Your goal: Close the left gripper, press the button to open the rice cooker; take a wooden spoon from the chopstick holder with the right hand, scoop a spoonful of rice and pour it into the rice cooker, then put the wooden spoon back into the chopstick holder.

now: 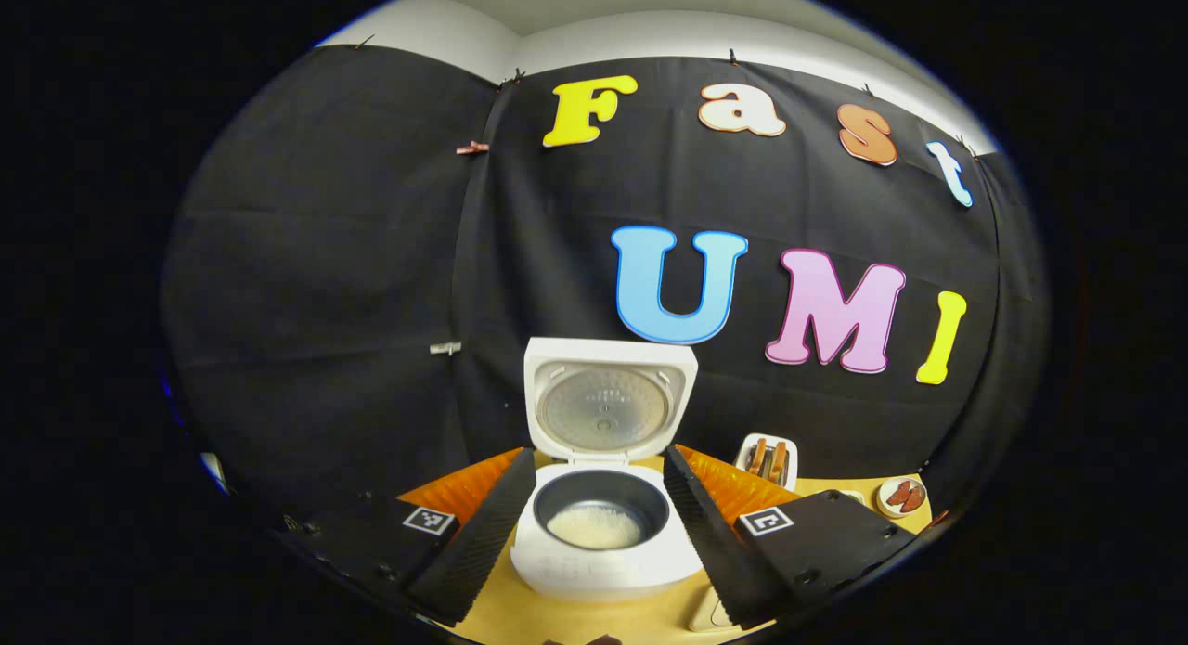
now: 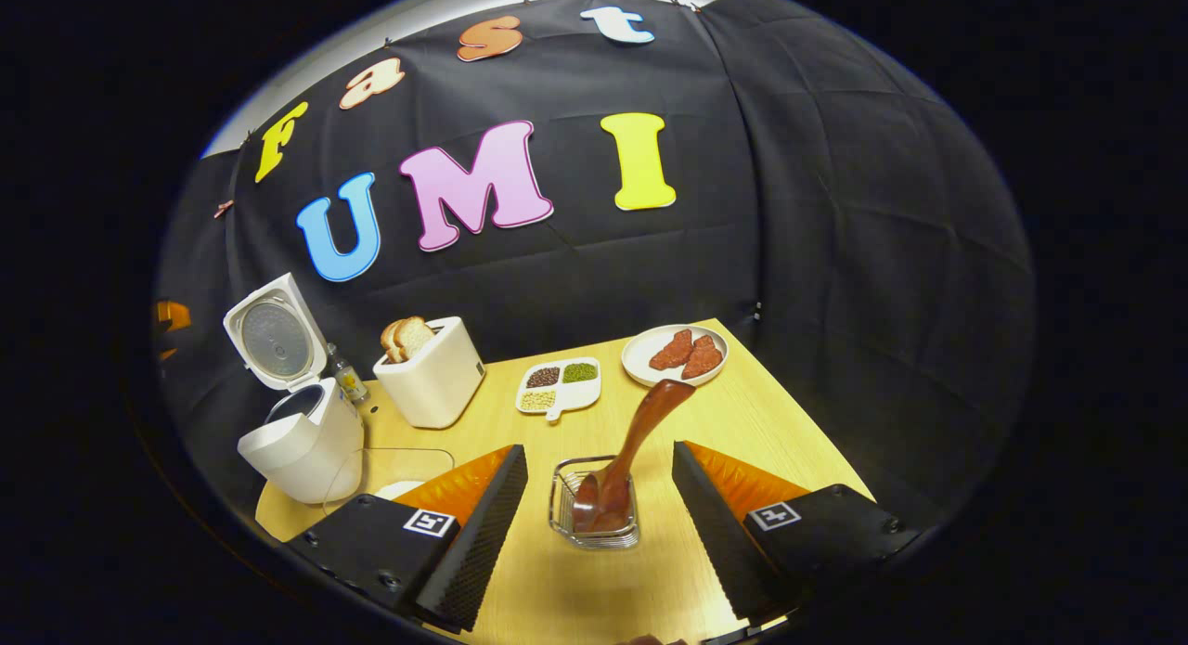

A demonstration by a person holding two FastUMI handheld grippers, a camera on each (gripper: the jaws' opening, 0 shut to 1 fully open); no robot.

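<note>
Now the wooden spoon (image 2: 629,452) stands bowl-down in the wire chopstick holder (image 2: 594,515), handle leaning up and away toward the plate of red slices (image 2: 675,354). Nothing grips it: the right gripper (image 2: 599,524) hangs with its fingers spread wide, one on each side of the holder, touching neither holder nor spoon. Over in the left gripper view, the rice cooker (image 1: 603,543) has its lid (image 1: 608,399) up and rice pale in the pot, and the left gripper (image 1: 599,534) is spread apart, flanking the cooker. So by my read the last step is done or all but done; what's left calls for easing the right gripper clear without knocking that leaning handle.
</note>
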